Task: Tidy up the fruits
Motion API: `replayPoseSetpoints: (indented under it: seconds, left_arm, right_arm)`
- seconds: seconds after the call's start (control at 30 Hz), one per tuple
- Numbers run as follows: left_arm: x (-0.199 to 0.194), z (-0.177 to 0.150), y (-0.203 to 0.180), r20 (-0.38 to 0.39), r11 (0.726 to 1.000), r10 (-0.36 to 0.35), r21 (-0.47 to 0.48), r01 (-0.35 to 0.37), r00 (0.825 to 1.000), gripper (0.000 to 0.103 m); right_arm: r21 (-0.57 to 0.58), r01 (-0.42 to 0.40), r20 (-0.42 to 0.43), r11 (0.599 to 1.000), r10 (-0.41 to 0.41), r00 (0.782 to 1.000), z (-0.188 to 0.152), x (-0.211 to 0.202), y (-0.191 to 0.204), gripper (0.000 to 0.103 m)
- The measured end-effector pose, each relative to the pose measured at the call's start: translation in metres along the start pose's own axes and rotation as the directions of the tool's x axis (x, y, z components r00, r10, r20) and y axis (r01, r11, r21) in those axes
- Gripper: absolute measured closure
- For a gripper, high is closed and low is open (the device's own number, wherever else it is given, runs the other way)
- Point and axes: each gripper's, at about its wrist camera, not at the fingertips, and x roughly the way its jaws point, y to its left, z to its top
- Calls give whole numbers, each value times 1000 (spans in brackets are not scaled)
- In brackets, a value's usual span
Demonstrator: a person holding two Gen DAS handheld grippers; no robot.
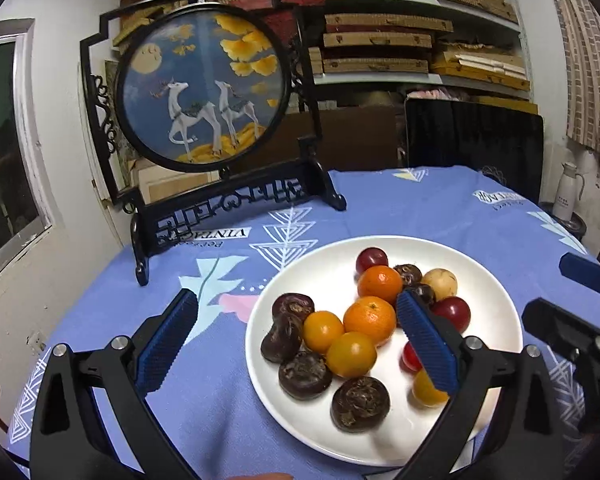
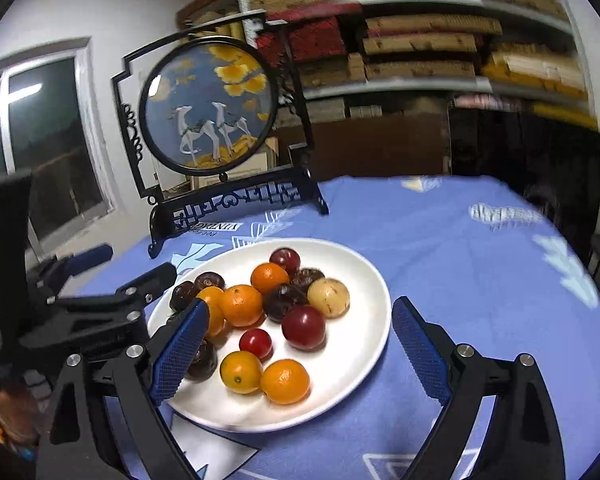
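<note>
Round white ceramic plate [image 1: 496, 320] of mixed orange, dark-red and brown fruits [image 2: 240, 306] sits on blue patterned tablecloth [image 2: 460, 248]. Left gripper [image 1: 296, 344] and right gripper [image 2: 300, 356] hover over plate, fingers spread, holding nothing.

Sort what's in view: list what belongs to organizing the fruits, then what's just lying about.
For the job: white plate, oranges, red plums, dark water chestnuts, pale round fruit, left tool, right tool, both open.

Lying about: deer screen, blue tablecloth, shelf boxes, white flask.
</note>
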Motion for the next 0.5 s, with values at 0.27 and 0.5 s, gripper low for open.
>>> replayPoseSetpoints:
  seconds: [0.27,0.5]
  left_arm:
    - [2,-6,-6,-12,999,-26,26,26,1000,6]
    - [6,-8,-3,-41,999,-42,5,42,998,6]
  right_arm:
    - [-73,2,22,997,-1,1000,-2,-2,12,10]
    - [-88,14,5,996,-14,1000,-5,0,14,10]
